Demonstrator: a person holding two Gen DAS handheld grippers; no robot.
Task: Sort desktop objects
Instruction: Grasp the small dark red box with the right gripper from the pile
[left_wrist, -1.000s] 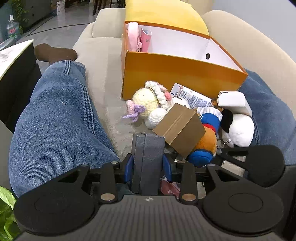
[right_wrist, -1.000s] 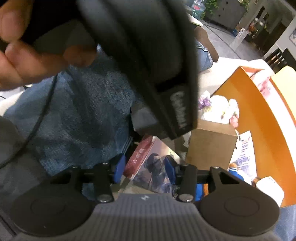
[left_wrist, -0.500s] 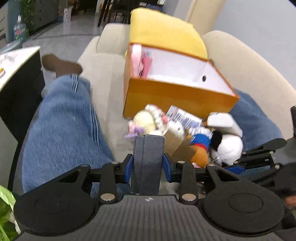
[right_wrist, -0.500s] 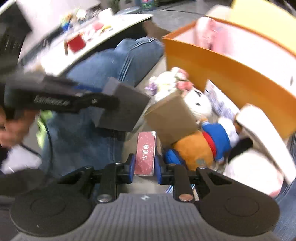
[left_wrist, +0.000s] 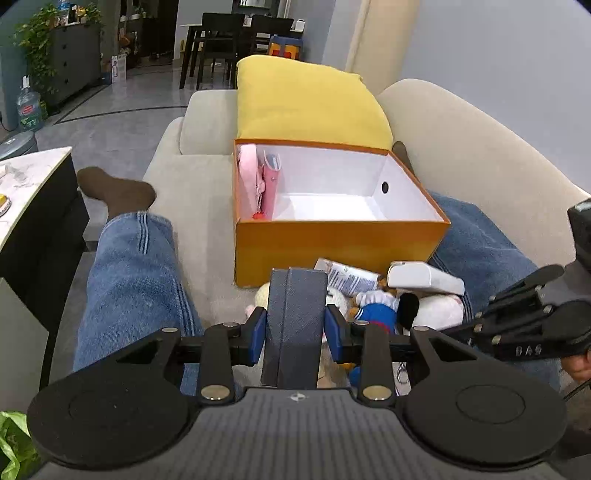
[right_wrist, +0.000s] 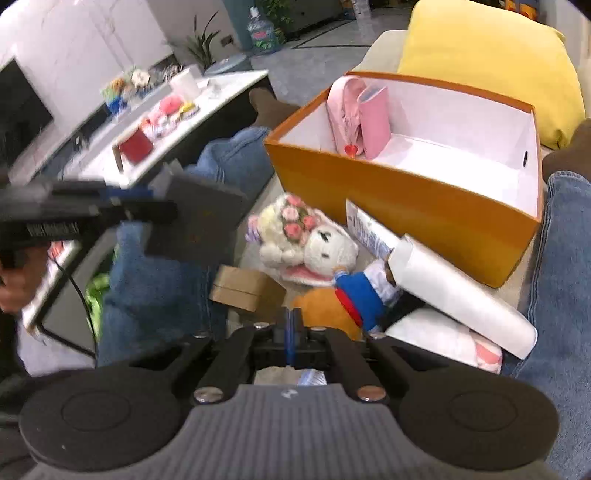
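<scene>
My left gripper (left_wrist: 295, 328) is shut on a dark grey box (left_wrist: 295, 317), held upright between its blue pads above the sofa seat. In the right wrist view the same grey box (right_wrist: 199, 225) hangs at the left. My right gripper (right_wrist: 293, 332) is shut, pads together with nothing showing between them, over a pile: a brown cardboard box (right_wrist: 247, 288), a white plush with pink flowers (right_wrist: 295, 236), an orange and blue plush (right_wrist: 354, 299) and a white case (right_wrist: 454, 291). Behind the pile stands an open orange box (left_wrist: 340, 240) holding pink items (left_wrist: 258, 181).
A person's legs in jeans (left_wrist: 136, 273) lie on either side of the pile. A yellow cushion (left_wrist: 306, 103) sits behind the orange box. A printed packet (right_wrist: 365, 229) leans on the box front. A white table (right_wrist: 166, 122) with small things stands left of the sofa.
My left gripper rose with the grey box. My right gripper swung and rolled; the red pack between its pads half a second ago no longer shows, and the pads have come together.
</scene>
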